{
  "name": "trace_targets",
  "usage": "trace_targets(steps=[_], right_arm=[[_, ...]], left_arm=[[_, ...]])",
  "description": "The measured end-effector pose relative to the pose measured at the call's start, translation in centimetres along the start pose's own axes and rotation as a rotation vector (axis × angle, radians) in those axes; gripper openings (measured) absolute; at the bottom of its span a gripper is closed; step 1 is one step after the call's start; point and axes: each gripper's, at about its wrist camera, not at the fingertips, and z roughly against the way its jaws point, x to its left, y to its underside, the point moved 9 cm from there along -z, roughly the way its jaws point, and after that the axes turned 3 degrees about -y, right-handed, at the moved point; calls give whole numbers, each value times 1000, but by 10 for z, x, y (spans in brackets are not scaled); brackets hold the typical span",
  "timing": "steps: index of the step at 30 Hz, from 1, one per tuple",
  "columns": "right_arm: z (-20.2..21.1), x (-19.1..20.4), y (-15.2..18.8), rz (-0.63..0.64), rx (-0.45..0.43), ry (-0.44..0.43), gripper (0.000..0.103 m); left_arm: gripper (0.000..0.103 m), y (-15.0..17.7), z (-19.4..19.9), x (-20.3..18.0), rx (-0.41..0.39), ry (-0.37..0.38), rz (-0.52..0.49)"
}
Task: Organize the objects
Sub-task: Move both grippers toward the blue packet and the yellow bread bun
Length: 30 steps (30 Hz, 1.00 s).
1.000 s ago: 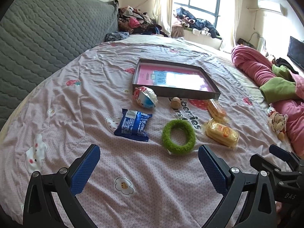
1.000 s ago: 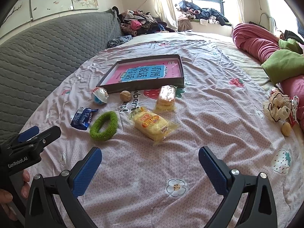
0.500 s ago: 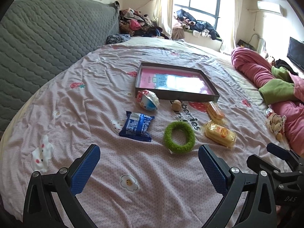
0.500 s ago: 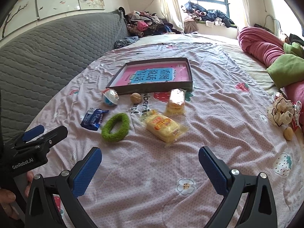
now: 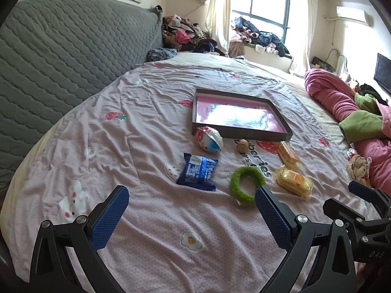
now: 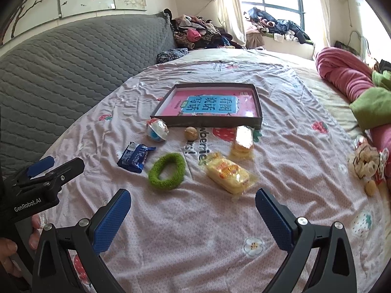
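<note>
A shallow dark tray (image 5: 281, 131) (image 6: 259, 102) with a pink and blue lining lies on the bed. In front of it lie a round wrapped snack (image 5: 209, 138) (image 6: 157, 129), a walnut (image 5: 242, 145) (image 6: 190, 133), a blue snack packet (image 5: 197, 175) (image 6: 135, 157), a green fuzzy ring (image 5: 247, 185) (image 6: 167, 171) and two yellow cake packets (image 5: 294, 182) (image 5: 288, 151) (image 6: 228, 172) (image 6: 242, 140). My left gripper (image 5: 190, 216) is open and empty, short of the blue packet. My right gripper (image 6: 191, 216) is open and empty, short of the ring and cake packet.
A grey quilted headboard (image 5: 61, 53) runs along the left. A pink and green quilt (image 5: 342, 107) is piled at the right, with a hair scrunchie (image 6: 365, 162) and another walnut (image 6: 369, 187) beside it. Clothes are heaped by the window (image 6: 268, 26).
Both grippers have pulled back and tilted a little, so the objects sit farther away and more to the right in both views. Both stay open.
</note>
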Motion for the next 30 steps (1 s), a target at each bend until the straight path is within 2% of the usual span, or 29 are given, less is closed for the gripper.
trace_targets(steps=[16, 30], right_arm=[[-26, -6, -20, 47, 27, 39, 103], [-60, -16, -14, 48, 75, 45, 103]], left_arm=[[103, -18, -44, -5, 28, -1, -58], [103, -7, -88, -10, 90, -7, -83]])
